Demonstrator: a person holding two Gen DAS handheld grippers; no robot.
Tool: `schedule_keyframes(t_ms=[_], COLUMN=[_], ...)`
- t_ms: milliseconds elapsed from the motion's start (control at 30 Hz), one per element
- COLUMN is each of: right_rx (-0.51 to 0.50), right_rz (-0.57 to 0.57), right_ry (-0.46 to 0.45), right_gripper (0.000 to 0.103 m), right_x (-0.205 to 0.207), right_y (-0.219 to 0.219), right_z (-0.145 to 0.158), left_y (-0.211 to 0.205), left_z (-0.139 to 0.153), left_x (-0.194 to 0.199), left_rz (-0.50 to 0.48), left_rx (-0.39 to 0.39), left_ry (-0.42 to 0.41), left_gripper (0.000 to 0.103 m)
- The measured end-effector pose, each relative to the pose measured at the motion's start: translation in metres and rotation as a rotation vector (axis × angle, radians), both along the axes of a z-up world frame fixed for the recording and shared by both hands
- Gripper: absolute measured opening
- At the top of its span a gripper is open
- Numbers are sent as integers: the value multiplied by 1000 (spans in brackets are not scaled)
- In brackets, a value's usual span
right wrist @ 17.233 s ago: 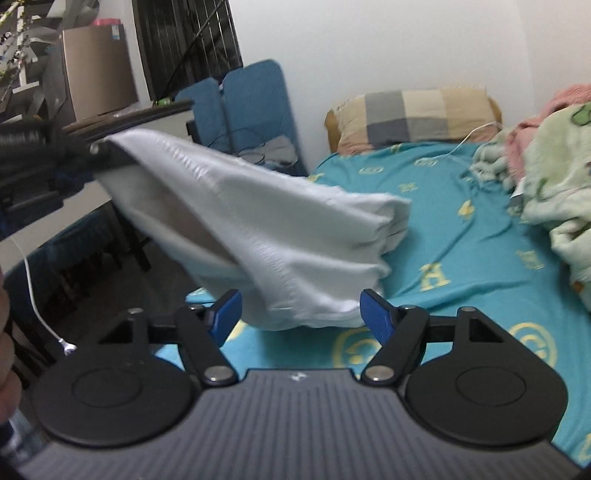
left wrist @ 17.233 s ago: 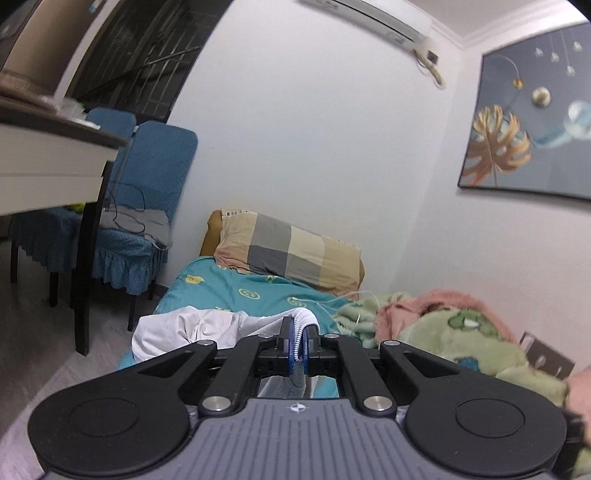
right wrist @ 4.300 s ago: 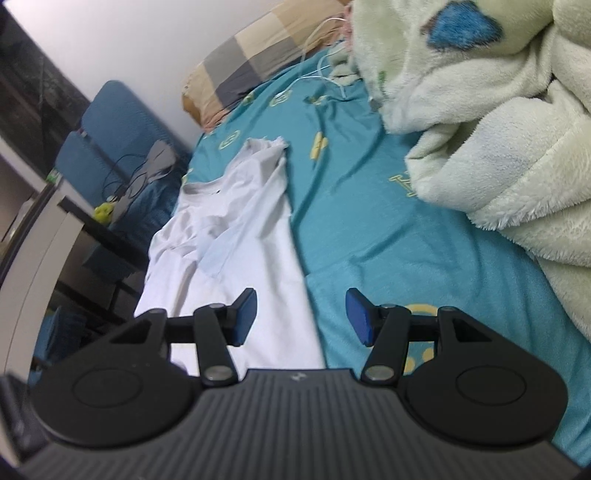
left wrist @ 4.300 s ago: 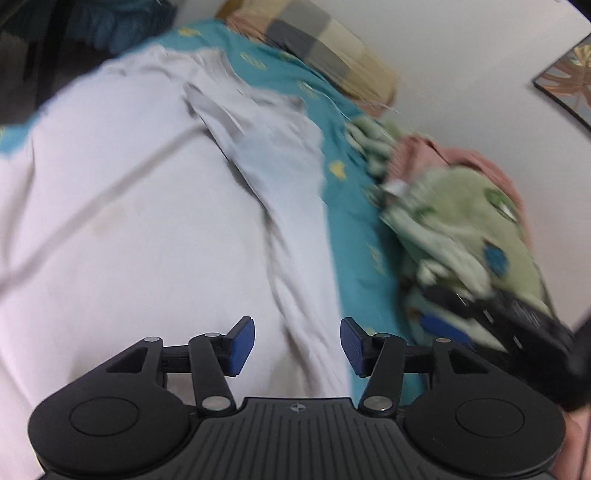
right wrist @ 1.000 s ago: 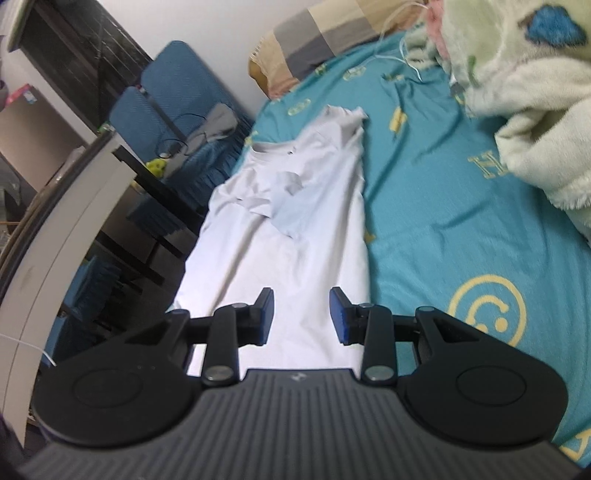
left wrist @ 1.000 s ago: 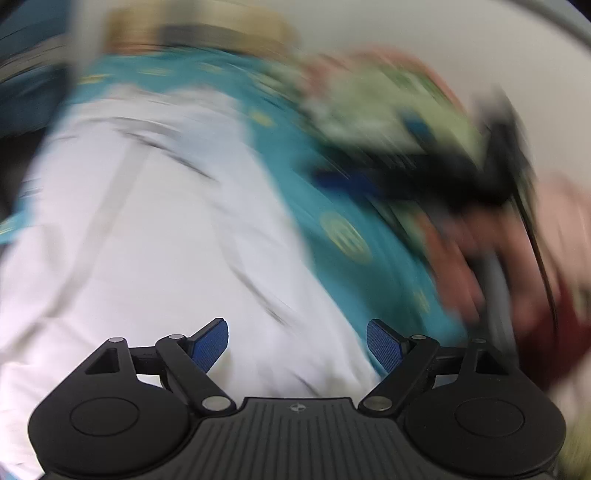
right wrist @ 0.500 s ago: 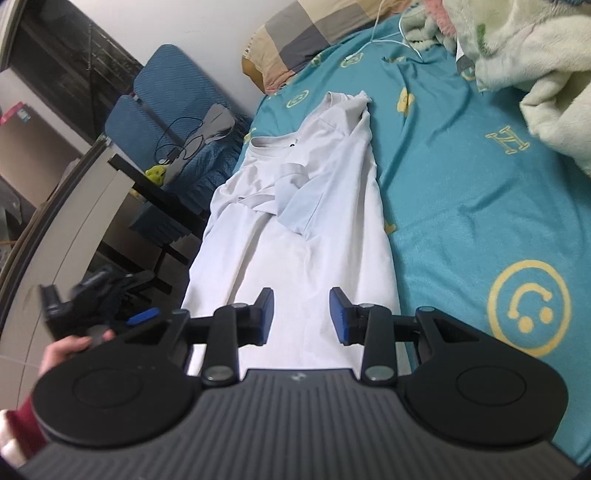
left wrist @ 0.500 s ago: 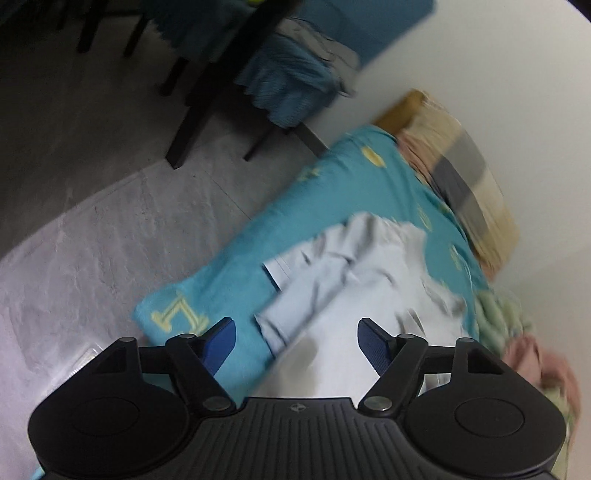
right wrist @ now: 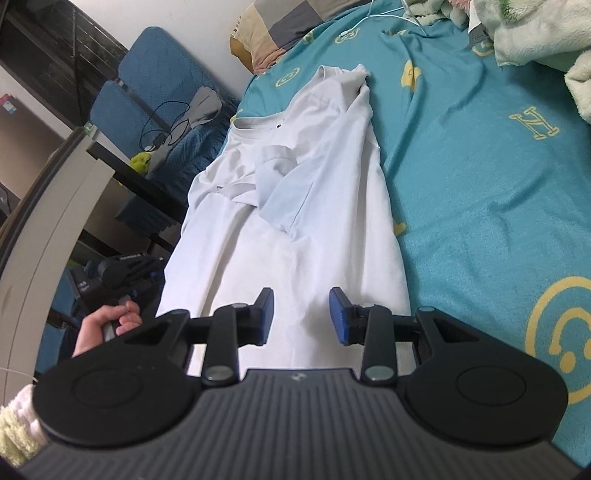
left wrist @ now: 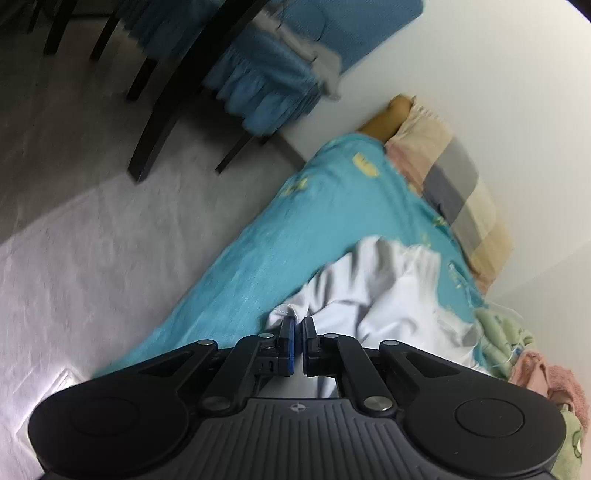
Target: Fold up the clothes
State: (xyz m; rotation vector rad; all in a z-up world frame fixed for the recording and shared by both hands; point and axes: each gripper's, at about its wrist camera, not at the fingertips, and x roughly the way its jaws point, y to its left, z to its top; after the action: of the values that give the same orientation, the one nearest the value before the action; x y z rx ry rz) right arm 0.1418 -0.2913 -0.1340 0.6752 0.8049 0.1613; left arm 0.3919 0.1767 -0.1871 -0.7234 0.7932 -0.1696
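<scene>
A white T-shirt (right wrist: 295, 206) lies lengthwise on the teal bed sheet (right wrist: 480, 184), collar towards the pillow, one sleeve folded over the chest. My right gripper (right wrist: 301, 315) hovers open above the shirt's near hem, with cloth under its pads but none pinched. In the left wrist view my left gripper (left wrist: 298, 325) has its jaws together at the shirt's (left wrist: 388, 288) side edge, where fabric bunches at the tips. The right wrist view shows that left gripper (right wrist: 122, 267) beside the bed's left edge, with a hand (right wrist: 107, 323) holding it.
A checked pillow (right wrist: 284, 22) lies at the bed's head, and a green fleece blanket (right wrist: 535, 33) is heaped at the right. Blue-covered chairs (right wrist: 147, 96) and a table (right wrist: 55, 206) stand left of the bed. Grey floor (left wrist: 74, 240) runs along that side.
My left gripper swung over to the bed's floor side, dropped to the shirt's edge and its jaws went from wide apart to together. The right gripper sank slightly towards the hem.
</scene>
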Motion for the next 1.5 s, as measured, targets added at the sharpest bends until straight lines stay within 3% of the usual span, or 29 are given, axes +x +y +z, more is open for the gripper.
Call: schedule_keyframes(t_ms=[200,400,567,667,733,833,900,1000,1033,1167,1333,1500], right_rx=[4,1,25,29,27,28,30,34,28,15,-27,-88], right_rz=[-5,-24,-40,-53,-63,-82,-102,-120,-119,-100,-48,21], right_ry=[-14,-27,-33,-37,-43,-48,-49,-51,-53,-68,-133,-226], right_gripper=[37,37,37,37,37,37,37,37,37,37,37,37], right_x=[-4,-5,-4,-4,-5,-7,-9,-10,-10,-9,-12,-22], right_y=[-3,-7,-13,-17,-20,-26,-31,-38,-38,-37,-26,-10], right_z=[3,7,10,12,13,13,12,10,10,10,20,36], left_y=[16,4,-78,-151,-200,-260,-288,-305,-304,-278,-224,-185], left_z=[33,81,138,158,158,139,119,93,88,91,124,154], left_x=[10,20,6,-19,-39,-67,-79,-89,-93,-126,-198,-270], left_rz=[70,79,-121,-294,-417,-578,-634,-672,-663,-600,-480,-418], left_rx=[47,299,655,814,862,860,831,744,715,642,692,645], left_ry=[-20,-34,-241,-381,-446,-493,-470,-414,-388,-313,-259,-282], left_gripper=[3,3,3,3,3,4,7,28,41,55,75,81])
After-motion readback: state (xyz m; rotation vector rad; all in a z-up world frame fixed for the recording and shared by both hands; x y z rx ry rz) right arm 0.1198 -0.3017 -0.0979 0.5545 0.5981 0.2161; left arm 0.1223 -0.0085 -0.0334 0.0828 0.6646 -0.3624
